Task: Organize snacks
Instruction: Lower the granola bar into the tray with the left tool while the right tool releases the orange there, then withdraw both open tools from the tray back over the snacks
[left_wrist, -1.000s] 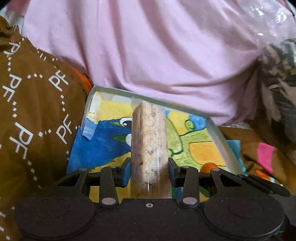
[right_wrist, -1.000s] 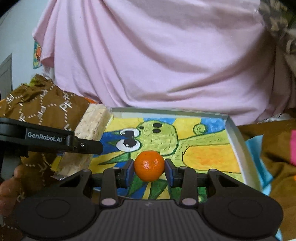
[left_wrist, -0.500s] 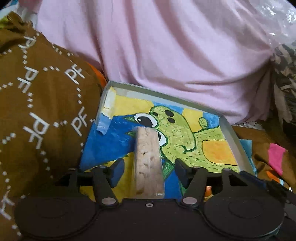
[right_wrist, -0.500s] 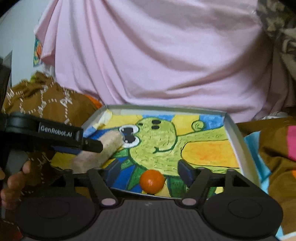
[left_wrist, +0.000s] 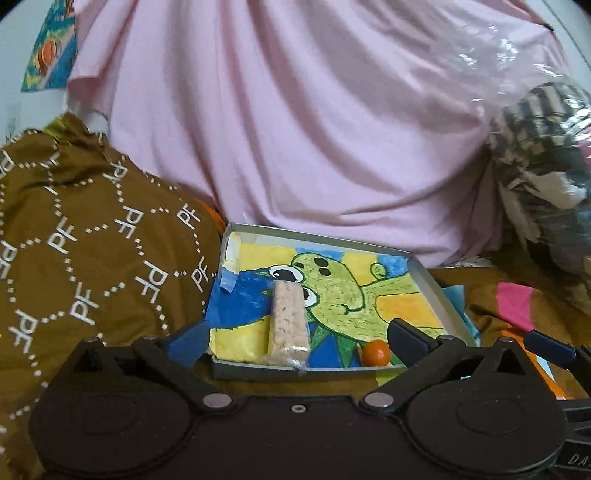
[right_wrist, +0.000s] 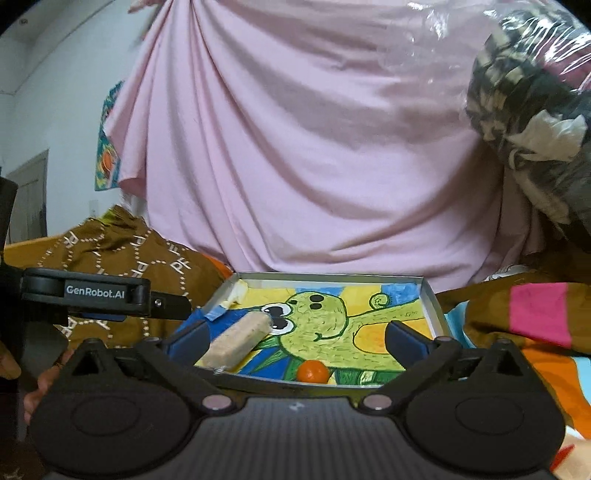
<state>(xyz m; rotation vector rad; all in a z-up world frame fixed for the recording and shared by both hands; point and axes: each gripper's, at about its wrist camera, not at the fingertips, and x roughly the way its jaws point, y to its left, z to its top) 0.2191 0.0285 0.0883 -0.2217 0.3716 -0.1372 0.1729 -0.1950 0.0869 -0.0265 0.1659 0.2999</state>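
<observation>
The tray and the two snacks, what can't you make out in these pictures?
- Tray: near rim hidden by the right gripper body, right wrist view.
- Snack bar: wrapper print too small, left wrist view.
- Orange: underside hidden behind the tray wall.

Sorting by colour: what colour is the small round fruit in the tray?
Orange; right wrist view shows it best.

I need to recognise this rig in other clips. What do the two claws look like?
Both are matte black, with two round housings and silver pivot screws. Left claw and right claw have blue-padded fingers. The left one's side reads "GenRobot.AI" in white.
</observation>
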